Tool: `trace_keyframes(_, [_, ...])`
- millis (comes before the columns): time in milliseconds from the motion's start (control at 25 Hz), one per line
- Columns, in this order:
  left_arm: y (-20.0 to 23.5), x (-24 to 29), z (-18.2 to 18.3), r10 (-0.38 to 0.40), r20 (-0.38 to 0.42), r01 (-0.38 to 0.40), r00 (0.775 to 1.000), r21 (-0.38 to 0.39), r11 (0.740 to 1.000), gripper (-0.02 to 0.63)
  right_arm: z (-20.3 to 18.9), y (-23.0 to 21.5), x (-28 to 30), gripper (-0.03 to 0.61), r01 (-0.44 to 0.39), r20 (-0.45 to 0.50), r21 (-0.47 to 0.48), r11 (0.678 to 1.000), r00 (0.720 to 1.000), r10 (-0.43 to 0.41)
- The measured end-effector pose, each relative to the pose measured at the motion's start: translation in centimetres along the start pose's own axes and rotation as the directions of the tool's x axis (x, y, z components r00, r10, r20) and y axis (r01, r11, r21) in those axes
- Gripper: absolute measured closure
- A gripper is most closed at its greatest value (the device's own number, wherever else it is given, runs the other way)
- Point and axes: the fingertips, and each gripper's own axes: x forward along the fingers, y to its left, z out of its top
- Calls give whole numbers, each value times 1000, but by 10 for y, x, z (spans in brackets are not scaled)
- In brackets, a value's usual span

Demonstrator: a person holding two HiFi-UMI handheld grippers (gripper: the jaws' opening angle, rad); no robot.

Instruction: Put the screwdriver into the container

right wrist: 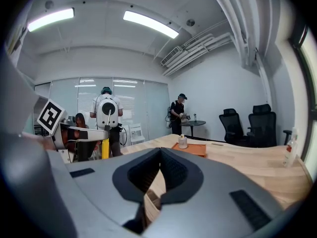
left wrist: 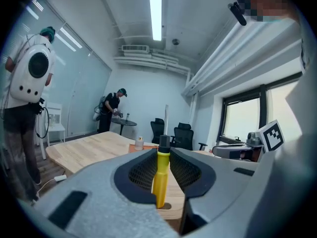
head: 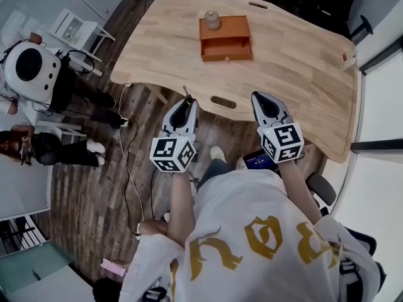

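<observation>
Head view: the left gripper (head: 186, 104) and right gripper (head: 260, 98) hover at the near edge of the wooden table (head: 296, 74). Bare tabletop lies between them and the orange container (head: 225, 38), which is well apart at the far middle, with a small jar (head: 213, 19) on its back part. The gold lettering on the person's shirt (head: 252, 238) is unreadable from here.

Left gripper view: the jaws are partly closed, clamping the yellow handle of the screwdriver (left wrist: 161, 175), which stands upright between the pads with its shaft pointing up.

Right gripper view: the jaw tips meet with nothing between them. The container (right wrist: 190, 148) appears to be ahead, across the open table.
</observation>
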Motion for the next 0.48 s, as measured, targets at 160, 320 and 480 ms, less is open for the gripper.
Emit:
trace_keyframes(160, [-12, 3, 3, -14, 2, 14, 1000, -2, 1000, 535, 2, -13, -9, 569, 22, 13, 16, 1000, 1000, -22])
trace_keyframes(320, [-18, 4, 5, -25, 5, 25, 1000, 8, 1000, 535, 2, -19, -9, 569, 24, 18, 33, 999, 1000, -25])
trace_keyframes(480, [-19, 11, -1, -32, -4, 32, 999, -2, 999, 535, -3, -29, -4, 569, 31, 7, 42, 999, 999, -31])
